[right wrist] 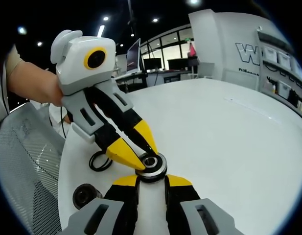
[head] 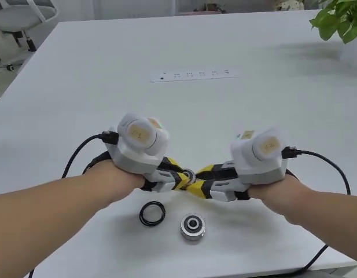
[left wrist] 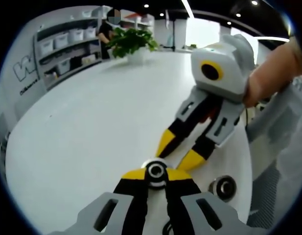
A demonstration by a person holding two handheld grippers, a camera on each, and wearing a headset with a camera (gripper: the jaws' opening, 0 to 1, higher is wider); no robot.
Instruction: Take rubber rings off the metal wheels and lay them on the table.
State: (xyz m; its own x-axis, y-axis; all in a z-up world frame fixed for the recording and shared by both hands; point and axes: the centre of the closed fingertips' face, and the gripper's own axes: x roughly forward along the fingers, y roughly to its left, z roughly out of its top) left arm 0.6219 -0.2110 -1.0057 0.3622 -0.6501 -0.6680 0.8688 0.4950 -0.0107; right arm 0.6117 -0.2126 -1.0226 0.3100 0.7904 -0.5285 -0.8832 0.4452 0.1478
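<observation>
A small metal wheel point(head: 187, 175) with a dark rubber rim is held above the white table point(head: 166, 116), between the two grippers. My left gripper point(left wrist: 156, 175) is shut on this wheel point(left wrist: 156, 169). My right gripper point(right wrist: 151, 180) meets it from the opposite side, its yellow tips closed against the lower edge of the wheel point(right wrist: 151, 166). On the table below lie a loose black rubber ring point(head: 152, 213) and a second metal wheel point(head: 192, 226). In the right gripper view the ring point(right wrist: 99, 160) and the second wheel point(right wrist: 84, 195) sit at the left.
A flat socket strip point(head: 194, 75) is set into the table further back. A potted plant point(head: 340, 20) stands at the far right corner and an office chair point(head: 22, 14) beyond the far left. Black cables point(head: 328, 168) trail from both grippers. The table's front edge runs just below the second wheel.
</observation>
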